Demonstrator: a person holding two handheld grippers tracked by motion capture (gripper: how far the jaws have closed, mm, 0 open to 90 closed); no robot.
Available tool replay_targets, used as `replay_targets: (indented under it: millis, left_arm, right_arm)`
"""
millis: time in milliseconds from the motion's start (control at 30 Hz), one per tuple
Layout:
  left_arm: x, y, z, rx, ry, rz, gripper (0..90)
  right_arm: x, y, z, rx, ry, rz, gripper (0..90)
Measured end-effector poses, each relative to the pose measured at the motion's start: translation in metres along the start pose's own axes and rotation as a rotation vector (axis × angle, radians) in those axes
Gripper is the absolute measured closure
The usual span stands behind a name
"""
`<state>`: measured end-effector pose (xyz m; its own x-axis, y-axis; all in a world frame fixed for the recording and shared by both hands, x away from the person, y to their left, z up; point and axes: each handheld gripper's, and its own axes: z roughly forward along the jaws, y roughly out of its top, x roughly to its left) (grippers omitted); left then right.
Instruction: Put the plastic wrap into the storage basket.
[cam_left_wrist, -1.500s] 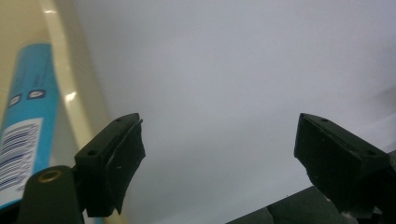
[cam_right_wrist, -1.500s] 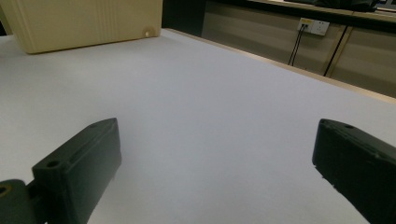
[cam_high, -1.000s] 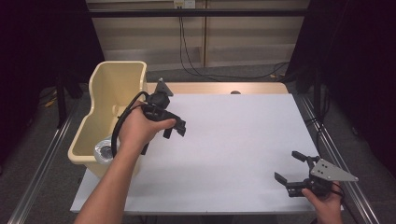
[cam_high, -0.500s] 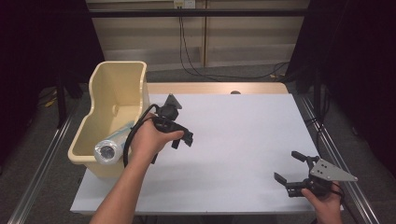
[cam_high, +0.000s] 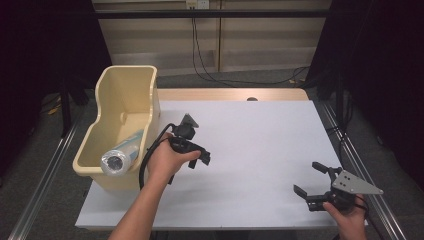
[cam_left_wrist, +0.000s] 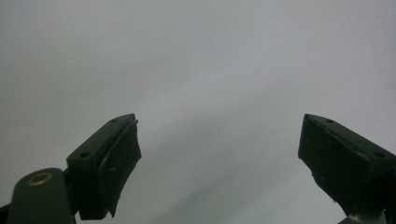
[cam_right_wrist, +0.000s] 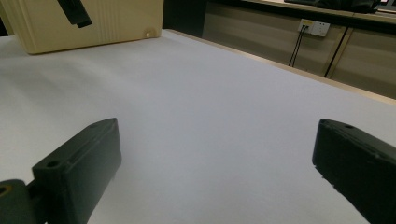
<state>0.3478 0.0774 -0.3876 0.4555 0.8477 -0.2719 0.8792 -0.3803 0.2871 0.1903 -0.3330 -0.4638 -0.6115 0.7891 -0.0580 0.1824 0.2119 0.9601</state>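
Observation:
My left gripper (cam_high: 200, 159) is held in a hand just right of a cream plastic bin (cam_high: 150, 95), low over the white table (cam_high: 260, 135). Its jaws stand open and point down at bare tabletop, with nothing between them (cam_left_wrist: 219, 121). A clear, silvery cylinder (cam_high: 120, 156) lies inside the bin at its near end. My right gripper (cam_high: 308, 178) rests near the table's front right corner, open and with nothing in it (cam_right_wrist: 217, 126). It faces across the table toward the bin (cam_right_wrist: 93, 23).
A wooden strip (cam_high: 225, 94) runs along the table's far edge. Beyond it is a panelled wall with a socket (cam_right_wrist: 314, 27) and hanging cables (cam_high: 200, 55). Metal rails (cam_high: 45, 175) flank the table on both sides.
My left gripper has moved right and down, from the bin's rim to low over the table. The right gripper has not moved.

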Motion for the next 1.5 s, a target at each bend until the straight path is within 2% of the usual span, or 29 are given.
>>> replay_targets:
  millis: [233,267,300,367,467,500,667,767,1000,1100,1167,1300,1433,1500]
  left_arm:
    - [0.005,-0.012,0.015,-0.029,-0.011,0.009,12.8]
    - [0.006,-0.016,0.018,-0.057,-0.014,0.027,12.8]
    - [0.006,-0.016,0.018,-0.057,-0.014,0.027,12.8]
    - [0.006,-0.022,0.019,-0.117,-0.008,0.054,12.5]
    - [0.006,-0.027,0.02,-0.188,0.001,0.069,12.2]
    - [0.006,-0.027,0.02,-0.188,0.001,0.069,12.2]
    - [0.006,-0.04,0.025,-0.317,0.014,0.091,12.4]
    - [0.008,-0.046,0.026,-0.37,0.026,0.133,11.5]
    - [0.006,-0.059,0.029,-0.518,0.041,0.189,10.6]
    - [0.006,-0.065,0.031,-0.569,0.07,0.231,9.0]
    - [0.006,-0.068,0.031,-0.594,0.077,0.244,8.8]
    - [0.009,-0.074,0.032,-0.66,0.072,0.245,8.5]
    - [0.011,-0.082,0.033,-0.734,0.085,0.266,7.5]
    - [0.012,-0.082,0.033,-0.732,0.087,0.261,7.1]
  right_arm:
    - [0.0,0.0,0.0,0.001,0.0,-0.002,0.8]
    - [0.0,0.0,0.0,0.001,0.002,-0.004,0.8]
    - [0.001,0.0,0.0,0.0,0.003,-0.005,0.8]
    - [0.001,0.0,0.0,0.0,0.003,-0.006,0.8]
    - [0.001,0.0,0.0,-0.001,0.002,-0.006,0.8]
    - [0.001,0.0,0.0,-0.001,0.002,-0.006,0.8]
    - [0.001,0.0,0.0,0.0,0.002,-0.006,0.8]
    - [0.001,0.0,0.0,0.0,0.003,-0.007,0.8]
    - [0.001,0.0,0.001,0.002,0.003,-0.006,0.8]
    - [0.001,0.0,0.0,0.002,0.004,-0.007,0.8]
    - [0.001,0.0,0.0,0.004,0.003,-0.009,0.8]
    - [0.001,0.0,0.001,0.003,0.002,-0.011,0.8]
    - [0.001,0.0,0.001,0.003,0.002,-0.009,0.8]
    - [0.001,0.0,0.001,0.005,0.003,-0.009,0.8]
